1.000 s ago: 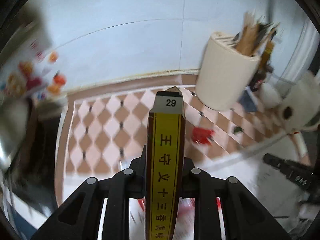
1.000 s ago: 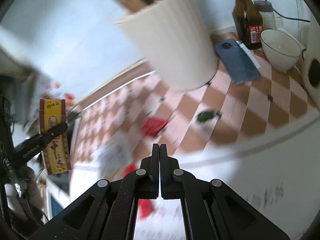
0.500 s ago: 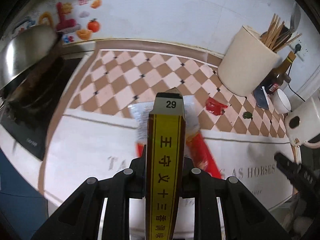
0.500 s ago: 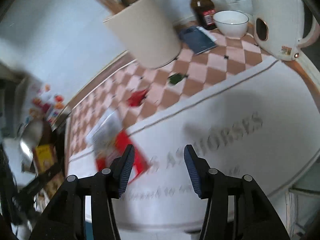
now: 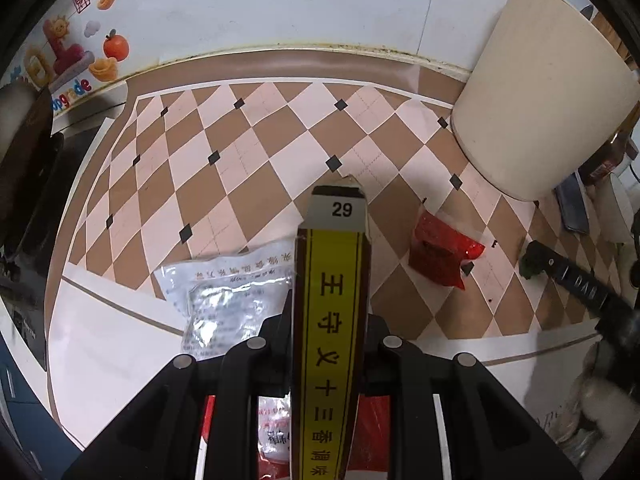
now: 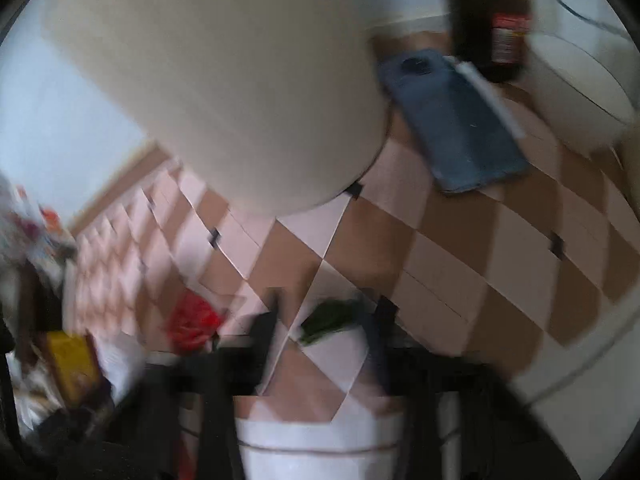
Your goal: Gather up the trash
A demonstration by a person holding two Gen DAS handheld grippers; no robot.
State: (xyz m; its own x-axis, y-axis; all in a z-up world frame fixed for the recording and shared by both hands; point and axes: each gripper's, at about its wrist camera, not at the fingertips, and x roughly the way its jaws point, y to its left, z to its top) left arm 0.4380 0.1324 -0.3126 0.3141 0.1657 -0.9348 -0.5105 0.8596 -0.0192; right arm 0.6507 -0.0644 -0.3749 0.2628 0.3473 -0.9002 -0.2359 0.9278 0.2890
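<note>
My left gripper is shut on a yellow and brown spice box marked 29, held upright above the counter. Under it lie a clear plastic bag with print and a red wrapper. A small red wrapper lies to the right on the checkered mat, also in the right wrist view. A small green scrap lies between the open fingers of my right gripper, low over the mat. The right gripper shows in the left view beside the green scrap.
A large cream utensil holder stands at the back right, close to the right gripper. Behind it are a blue phone, a dark sauce bottle and a white bowl. A stove with a pot is at the left.
The right gripper opened and dropped down to the green scrap, which now lies between its fingers. The left gripper moved lower and closer to the mat, still holding the box.
</note>
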